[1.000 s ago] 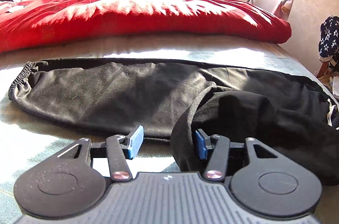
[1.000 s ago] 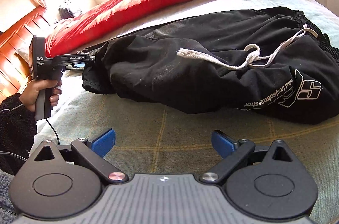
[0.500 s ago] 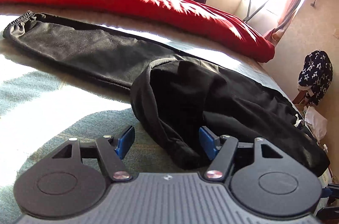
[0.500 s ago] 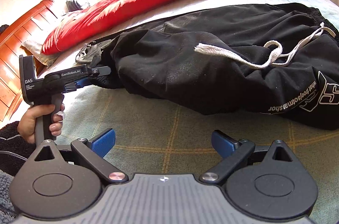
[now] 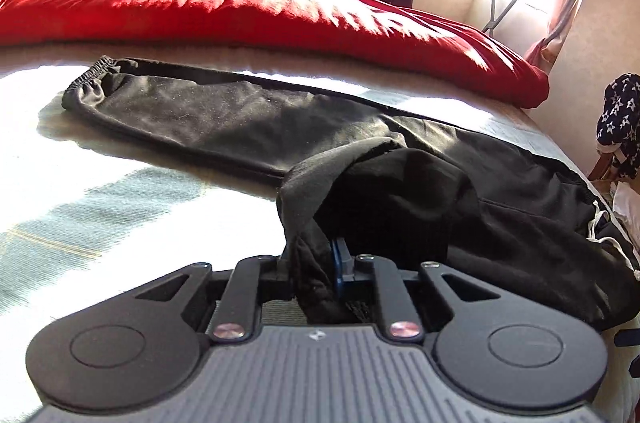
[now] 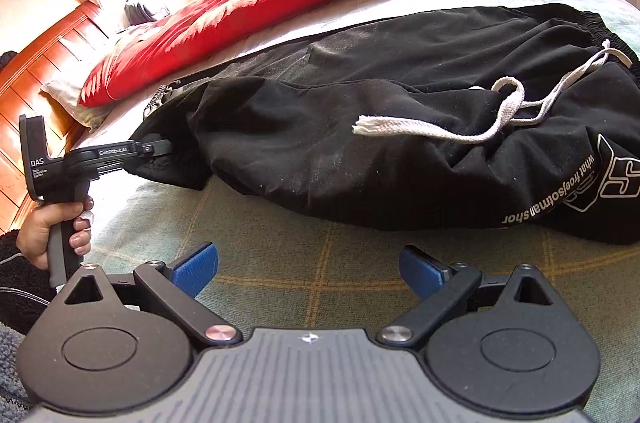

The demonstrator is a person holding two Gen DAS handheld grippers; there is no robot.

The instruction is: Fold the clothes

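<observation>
Black trousers (image 5: 240, 119) sprawl on bed (image 5: 80, 207), near red duvet (image 5: 240, 11); no fold done. Left tongs (image 5: 316, 275) closing, pinching bunched leg cuff. Right tongs (image 6: 308, 265) wide open, empty, short of waistband.

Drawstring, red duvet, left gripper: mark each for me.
drawstring (image 6: 404, 128): right wrist view, on the white cord near its frayed end.
red duvet (image 5: 248, 11): left wrist view, mid top surface.
left gripper (image 5: 314, 273): left wrist view, between the fingers, closing on black trouser fabric.

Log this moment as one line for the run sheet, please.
left gripper: closing on hem of black trousers | right gripper: open, empty, over bed sheet | fold: not started
</observation>
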